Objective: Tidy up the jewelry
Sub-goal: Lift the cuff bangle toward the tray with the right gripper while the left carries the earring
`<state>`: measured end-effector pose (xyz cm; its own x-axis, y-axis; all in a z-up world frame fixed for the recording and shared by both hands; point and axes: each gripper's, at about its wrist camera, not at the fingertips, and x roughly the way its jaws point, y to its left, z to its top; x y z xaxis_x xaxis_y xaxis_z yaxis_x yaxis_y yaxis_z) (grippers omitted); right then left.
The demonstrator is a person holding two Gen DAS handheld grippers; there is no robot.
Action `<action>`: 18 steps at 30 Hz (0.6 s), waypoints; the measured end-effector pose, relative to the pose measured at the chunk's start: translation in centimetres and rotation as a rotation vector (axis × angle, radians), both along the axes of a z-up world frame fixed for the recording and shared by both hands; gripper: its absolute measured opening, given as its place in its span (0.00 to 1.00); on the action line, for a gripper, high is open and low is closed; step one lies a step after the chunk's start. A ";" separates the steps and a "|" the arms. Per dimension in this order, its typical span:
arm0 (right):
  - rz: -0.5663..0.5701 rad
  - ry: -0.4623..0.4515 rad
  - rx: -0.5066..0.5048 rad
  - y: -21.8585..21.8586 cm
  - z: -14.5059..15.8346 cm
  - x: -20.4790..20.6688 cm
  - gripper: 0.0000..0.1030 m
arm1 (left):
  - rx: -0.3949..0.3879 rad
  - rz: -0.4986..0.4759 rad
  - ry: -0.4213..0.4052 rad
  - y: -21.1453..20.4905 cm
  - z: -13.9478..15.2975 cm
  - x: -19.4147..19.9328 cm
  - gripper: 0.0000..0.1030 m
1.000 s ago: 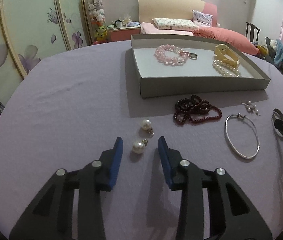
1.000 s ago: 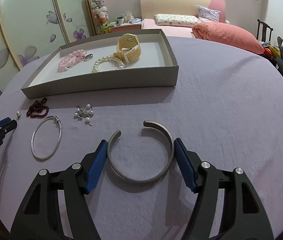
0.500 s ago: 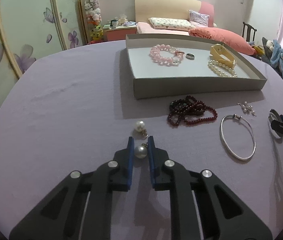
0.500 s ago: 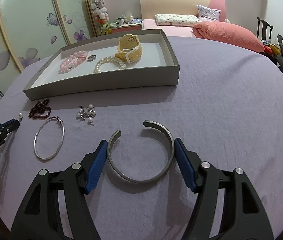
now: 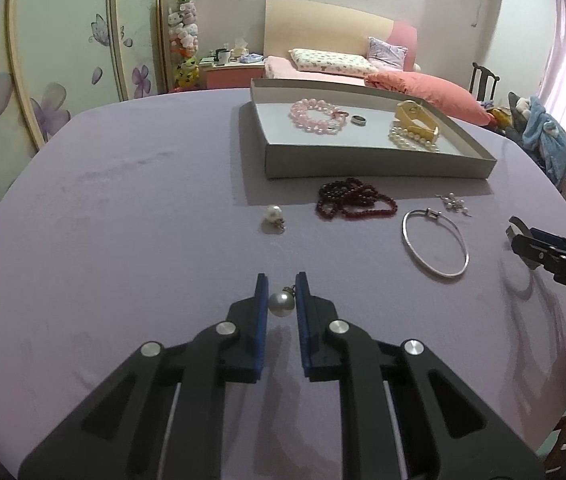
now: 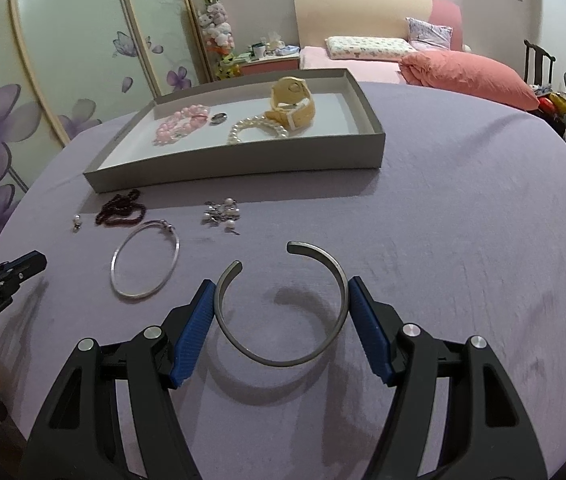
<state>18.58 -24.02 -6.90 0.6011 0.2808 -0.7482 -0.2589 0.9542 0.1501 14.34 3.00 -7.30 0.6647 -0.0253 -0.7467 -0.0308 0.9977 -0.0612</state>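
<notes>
My left gripper [image 5: 281, 286] is shut on a pearl earring [image 5: 281, 303] and holds it above the purple tablecloth. A second pearl earring [image 5: 273, 215] lies further ahead. My right gripper [image 6: 282, 286] is shut on an open silver cuff bangle [image 6: 283, 312], its fingers against the cuff's two sides, lifted a little above its shadow. The grey tray [image 5: 375, 166] holds a pink bead bracelet [image 5: 315, 117], a ring [image 5: 359, 120], a pearl bracelet [image 5: 413, 140] and a yellow watch [image 5: 415, 118]. The tray also shows in the right wrist view [image 6: 243, 158].
On the cloth in front of the tray lie a dark red bead necklace [image 5: 353, 200], a thin silver bangle [image 5: 435, 242] and small pearl charms [image 5: 454, 203]. A bed with pink pillows [image 5: 415, 84] stands behind the table. Flower-painted wardrobe doors stand at the left.
My left gripper closed on the nearer pearl earring and lifted it back from the other one. My right gripper closed onto the cuff and raised it slightly.
</notes>
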 end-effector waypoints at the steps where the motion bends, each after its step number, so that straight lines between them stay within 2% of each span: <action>1: -0.001 -0.004 0.002 0.1 0.1 -0.1 0.65 | -0.004 -0.003 -0.003 -0.1 0.1 0.0 0.14; 6: -0.016 -0.057 0.015 0.0 1.5 -0.6 0.65 | -0.031 -0.015 -0.062 -0.9 1.6 -0.2 0.14; 13: -0.021 -0.160 0.032 0.4 3.5 -1.2 0.65 | -0.029 -0.033 -0.218 -2.6 4.7 -0.6 0.14; 18: -0.019 -0.233 0.048 0.7 4.9 -1.3 0.65 | -0.032 -0.033 -0.275 -3.2 5.7 -0.1 0.14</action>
